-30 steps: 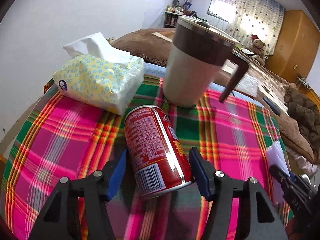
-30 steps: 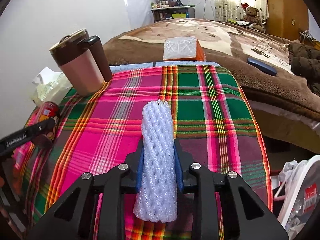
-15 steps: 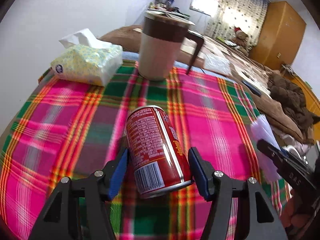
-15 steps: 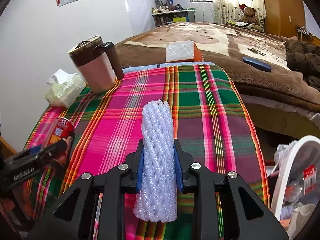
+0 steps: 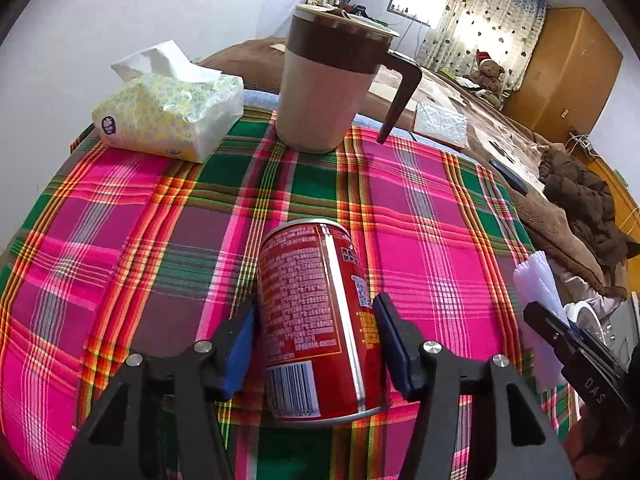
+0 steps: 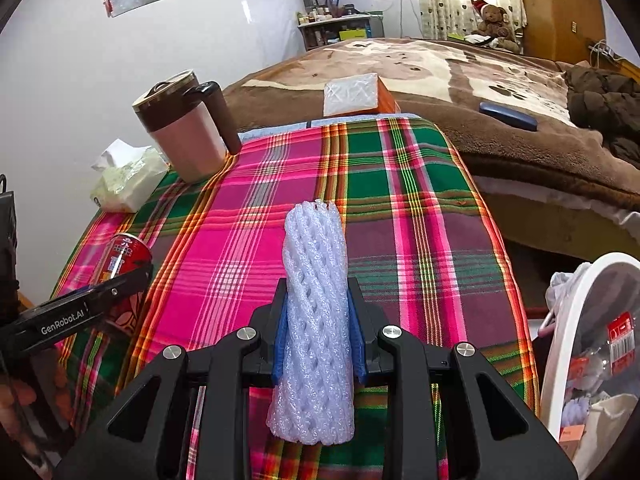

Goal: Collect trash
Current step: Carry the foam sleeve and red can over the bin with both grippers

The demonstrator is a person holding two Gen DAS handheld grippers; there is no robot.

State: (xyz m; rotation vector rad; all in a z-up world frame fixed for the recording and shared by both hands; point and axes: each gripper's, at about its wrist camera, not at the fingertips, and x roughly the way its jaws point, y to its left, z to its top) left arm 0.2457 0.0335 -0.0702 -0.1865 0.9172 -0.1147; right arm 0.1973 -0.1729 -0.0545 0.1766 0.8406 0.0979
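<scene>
Waste bin (image 6: 560, 304) in right view only

Readable: "GenRobot.AI" in white on the left gripper (image 6: 86, 312) finger, seen from the right wrist view. "DAS" in pale letters on the right gripper (image 5: 592, 364) finger, seen from the left wrist view. Red can (image 5: 316, 320): barcode with digits under it, possibly ending "215", too blurred to confirm; dense small print and a QR-style square, not legible. Barcode sticker on a red label in the white bin (image 6: 568, 312), digits too small.
</scene>
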